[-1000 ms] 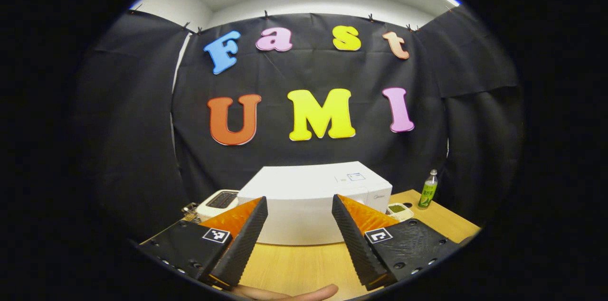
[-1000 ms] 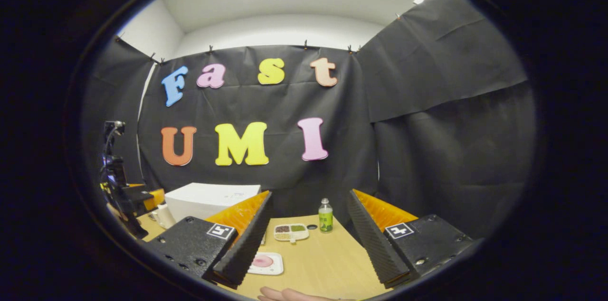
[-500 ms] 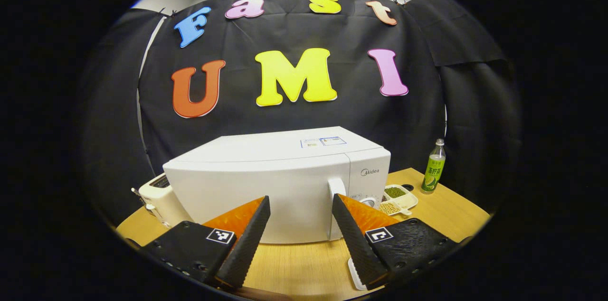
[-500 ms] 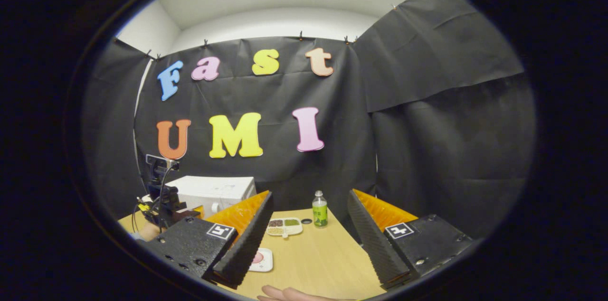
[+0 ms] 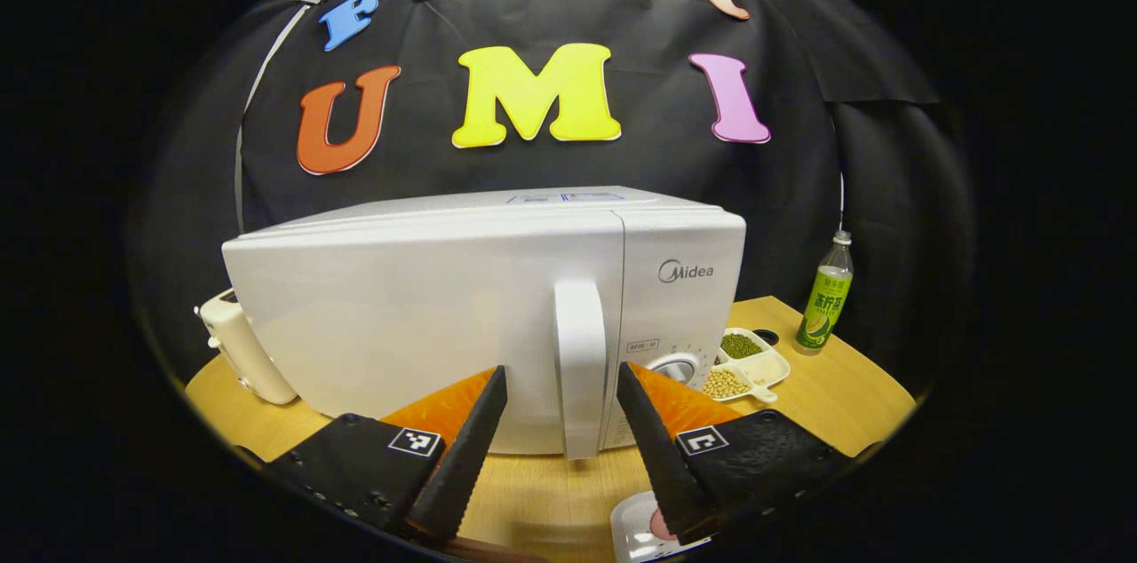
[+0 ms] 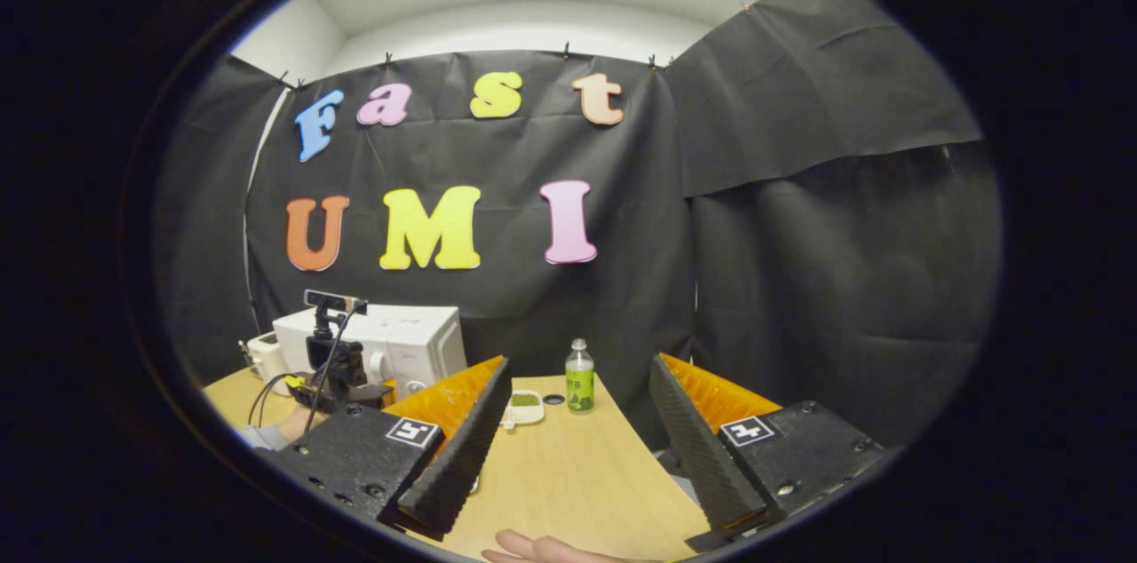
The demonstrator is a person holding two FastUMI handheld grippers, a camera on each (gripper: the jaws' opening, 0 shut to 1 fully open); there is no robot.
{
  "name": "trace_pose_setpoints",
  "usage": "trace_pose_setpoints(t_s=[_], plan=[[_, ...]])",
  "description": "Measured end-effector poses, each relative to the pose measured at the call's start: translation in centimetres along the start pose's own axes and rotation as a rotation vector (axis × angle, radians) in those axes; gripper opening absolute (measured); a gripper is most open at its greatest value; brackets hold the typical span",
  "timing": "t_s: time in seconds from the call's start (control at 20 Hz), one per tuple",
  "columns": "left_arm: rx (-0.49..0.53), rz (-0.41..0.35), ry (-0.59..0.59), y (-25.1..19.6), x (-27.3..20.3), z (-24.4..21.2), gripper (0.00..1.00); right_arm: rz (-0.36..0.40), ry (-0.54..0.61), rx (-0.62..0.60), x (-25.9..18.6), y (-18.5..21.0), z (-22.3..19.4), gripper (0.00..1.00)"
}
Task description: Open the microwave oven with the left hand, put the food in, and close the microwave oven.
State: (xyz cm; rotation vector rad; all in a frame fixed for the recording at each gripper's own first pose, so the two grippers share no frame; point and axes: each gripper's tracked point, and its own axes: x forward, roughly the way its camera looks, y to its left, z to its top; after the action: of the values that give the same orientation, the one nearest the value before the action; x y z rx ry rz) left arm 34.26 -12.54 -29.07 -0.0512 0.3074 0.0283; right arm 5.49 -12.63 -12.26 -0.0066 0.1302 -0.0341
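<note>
White microwave oven sat on the wooden table, door shut, its vertical handle right of the door. Left gripper spread wide, one finger on each side of the handle's lower part, contact not clear. Food plate, white with something pink, lay on the table at the bottom edge, partly hidden by a left gripper finger. A divided dish of beans and a green bottle stood right of the oven, a white toaster left. Right gripper was open wide, holding nothing, over bare table, well apart from the oven. A hand showed at the bottom edge.
</note>
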Motion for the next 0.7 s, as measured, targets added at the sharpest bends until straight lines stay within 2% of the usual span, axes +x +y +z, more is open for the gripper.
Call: trace_pose_setpoints(t_s=[0.05, 0.1, 0.15, 0.2, 0.25, 0.3, 0.35, 0.4, 0.5, 0.55, 0.6, 0.65, 0.7], plan=[[0.008, 0.033, -0.009, 0.5, 0.2, 0.0, 0.78, 0.007, -0.009, -0.007, 0.0, 0.0, 0.0, 0.92], [0.004, 0.035, -0.018, 0.3, 0.2, 0.0, 0.85, 0.010, -0.024, -0.015, 0.0, 0.0, 0.1, 1.00], [0.016, 0.032, -0.026, 0.0, 0.3, 0.1, 0.65, 0.007, -0.038, -0.025, 0.1, -0.1, 0.2, 1.00], [0.023, 0.037, -0.033, -0.1, 0.4, 0.0, 0.61, 0.006, -0.047, -0.031, 0.2, -0.2, -0.1, 0.92], [0.028, 0.035, -0.030, -0.2, 0.5, -0.2, 0.54, 0.006, -0.049, -0.031, 0.3, -0.1, -0.3, 0.92], [0.027, 0.024, -0.015, -0.5, 0.7, -0.6, 0.52, 0.011, -0.044, -0.024, 0.5, 0.1, -0.7, 1.00], [0.014, 0.013, 0.041, -0.6, 1.2, -2.0, 0.45, 0.019, -0.034, -0.011, 0.7, 0.3, -1.0, 1.00], [-0.005, 0.001, 0.118, -0.7, 1.6, -3.9, 0.42, 0.028, -0.024, 0.002, 0.8, 0.5, -1.4, 1.00], [-0.060, -0.028, 0.179, -1.1, 1.5, -5.5, 0.40, 0.032, -0.010, 0.017, 1.2, 0.5, -1.9, 1.00], [-0.056, -0.035, 0.149, -1.0, 1.6, -5.0, 0.39, 0.033, -0.008, 0.020, 1.2, 0.5, -2.0, 1.00], [-0.040, -0.032, 0.150, -0.9, 1.8, -5.2, 0.38, 0.035, -0.010, 0.019, 1.1, 0.5, -2.0, 0.92], [-0.026, -0.025, 0.136, -0.7, 1.9, -5.2, 0.38, 0.036, -0.012, 0.017, 1.1, 0.5, -2.1, 0.92], [-0.025, -0.022, 0.138, -0.8, 1.8, -5.3, 0.38, 0.033, -0.016, 0.013, 1.0, 0.3, -2.1, 1.00]])
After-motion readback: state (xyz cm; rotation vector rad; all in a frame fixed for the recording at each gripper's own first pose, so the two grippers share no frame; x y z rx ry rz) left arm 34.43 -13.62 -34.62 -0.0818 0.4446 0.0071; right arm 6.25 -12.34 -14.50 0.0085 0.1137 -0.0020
